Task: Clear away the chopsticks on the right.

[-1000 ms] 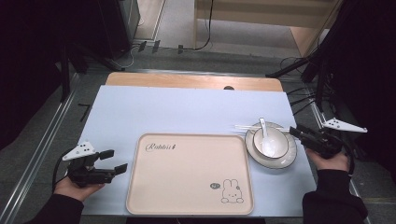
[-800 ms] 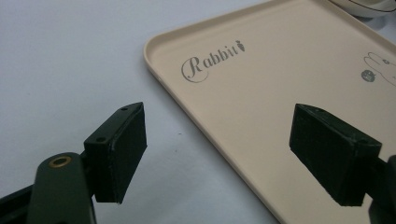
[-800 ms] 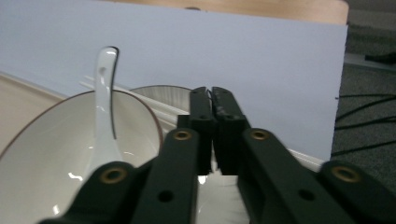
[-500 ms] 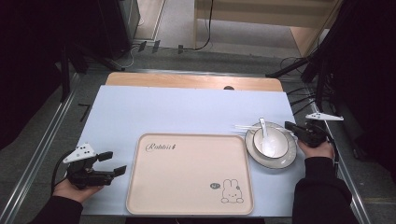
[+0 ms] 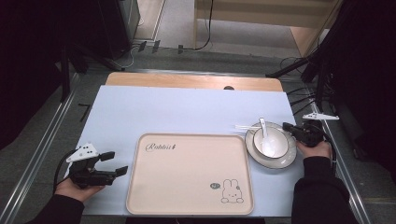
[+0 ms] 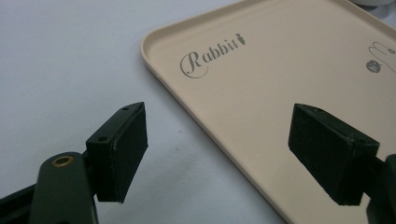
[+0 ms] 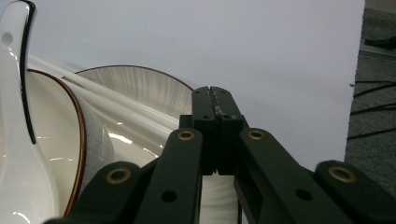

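- Right gripper (image 5: 286, 126), jaws clamped on the plate (image 5: 280, 161) rim at the surface's right edge; grasping step looks done.
- Left gripper (image 5: 112, 163) waits, jaws apart.
- Next move probably: lift plate level onto the tray (image 5: 187, 205).

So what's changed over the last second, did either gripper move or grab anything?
The right gripper came in leftward and down to the plate's right rim, and its jaws have just closed; whether they pinch the rim I cannot tell. The left gripper stayed open beside the tray. Bowl, spoon and chopsticks lie as before.
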Tool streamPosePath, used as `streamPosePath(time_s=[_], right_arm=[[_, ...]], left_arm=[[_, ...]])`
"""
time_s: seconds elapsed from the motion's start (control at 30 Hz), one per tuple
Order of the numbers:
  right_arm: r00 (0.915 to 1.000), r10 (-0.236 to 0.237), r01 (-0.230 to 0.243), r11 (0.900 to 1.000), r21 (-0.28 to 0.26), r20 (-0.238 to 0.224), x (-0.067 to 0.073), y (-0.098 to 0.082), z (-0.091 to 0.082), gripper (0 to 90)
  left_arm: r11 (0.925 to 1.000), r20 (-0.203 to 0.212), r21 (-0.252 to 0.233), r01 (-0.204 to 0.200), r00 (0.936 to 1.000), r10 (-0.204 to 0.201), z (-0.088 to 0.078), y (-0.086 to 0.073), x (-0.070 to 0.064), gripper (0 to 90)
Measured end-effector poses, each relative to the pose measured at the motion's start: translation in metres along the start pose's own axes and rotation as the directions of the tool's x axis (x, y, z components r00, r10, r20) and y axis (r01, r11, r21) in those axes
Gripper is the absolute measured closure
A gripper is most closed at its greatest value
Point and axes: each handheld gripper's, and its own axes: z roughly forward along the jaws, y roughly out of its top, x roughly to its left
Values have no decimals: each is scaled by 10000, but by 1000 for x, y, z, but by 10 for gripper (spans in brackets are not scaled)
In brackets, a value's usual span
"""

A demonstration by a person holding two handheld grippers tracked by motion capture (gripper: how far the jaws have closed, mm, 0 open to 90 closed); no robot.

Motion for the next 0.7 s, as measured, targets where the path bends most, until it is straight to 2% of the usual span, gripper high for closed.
streamPosePath(time_s=[0.23, 0.43, 0.7], right_arm=[[9999, -92, 92, 10000, 12, 63, 1, 1, 3, 900], [9998, -172, 170, 9994, 314, 55, -1, -2, -1, 900], [9996, -268, 270, 9987, 427, -39, -2, -6, -9, 900]], left_arm=[[10000, 82, 42, -81, 9999, 80, 3, 2, 0, 202], [9998, 116, 87, -165, 9998, 164, 6, 4, 0, 203], [9999, 156, 63, -155, 9998, 154, 6, 4, 1, 204]])
